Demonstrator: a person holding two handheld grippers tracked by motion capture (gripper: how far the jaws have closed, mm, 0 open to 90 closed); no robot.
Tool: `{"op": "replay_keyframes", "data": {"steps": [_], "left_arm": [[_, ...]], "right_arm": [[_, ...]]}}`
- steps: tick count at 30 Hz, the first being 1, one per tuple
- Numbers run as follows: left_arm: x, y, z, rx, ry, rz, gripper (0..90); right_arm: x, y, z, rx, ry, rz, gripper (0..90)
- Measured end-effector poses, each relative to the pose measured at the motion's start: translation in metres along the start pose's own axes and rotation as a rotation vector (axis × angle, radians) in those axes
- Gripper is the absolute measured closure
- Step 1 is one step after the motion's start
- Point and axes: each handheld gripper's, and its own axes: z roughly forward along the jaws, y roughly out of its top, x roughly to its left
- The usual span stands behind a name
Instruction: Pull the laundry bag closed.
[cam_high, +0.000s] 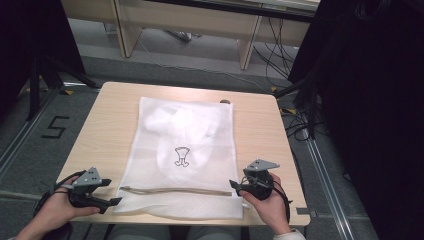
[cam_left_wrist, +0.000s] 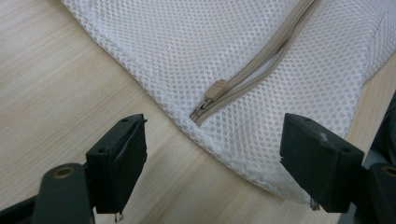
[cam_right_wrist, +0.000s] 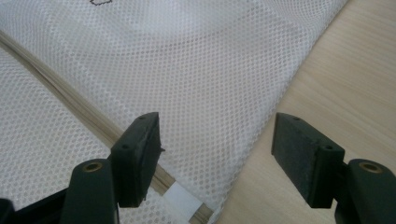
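— While the mesh bag (cam_high: 185, 150) lies mid-frame on the table (cam_high: 260, 130), where's its zipper (cam_high: 175, 190)?
— Lower centre. Left gripper (cam_high: 112, 192) at lower left, right gripper (cam_high: 235, 186) at lower right; both jaws apart, holding nothing.

— What lies on the table (cam_high: 250, 125)?

— A white mesh laundry bag (cam_high: 150, 150), flat, reaching from near the far edge to the near edge. A white garment (cam_high: 187, 131) with a small dark print (cam_high: 182, 156) shows through the mesh.

— And the zipper?

— A beige zipper (cam_high: 175, 190) runs across the bag close to the near edge.

— The grippers?

— The left gripper (cam_high: 116, 201) sits at the near left corner, just beside the bag. The right gripper (cam_high: 232, 185) is by the zipper's right end, near the right edge.
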Motion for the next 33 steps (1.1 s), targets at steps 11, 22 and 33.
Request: {"op": "replay_keyframes", "data": {"steps": [11,22,33], "left_arm": [[0.000,0.000,0.000,0.003,-0.002,0.017,22.3],[0.000,0.000,-0.001,0.018,-0.002,0.019,22.3],[0.001,0.000,-0.001,0.014,-0.005,0.024,22.3]], "right_arm": [[0.018,0.018,0.006,-0.094,0.071,-0.081,35.3],[0.058,0.056,0.031,-0.079,0.187,-0.180,52.4],[0.097,0.087,0.062,-0.051,0.267,-0.241,61.1]]}}
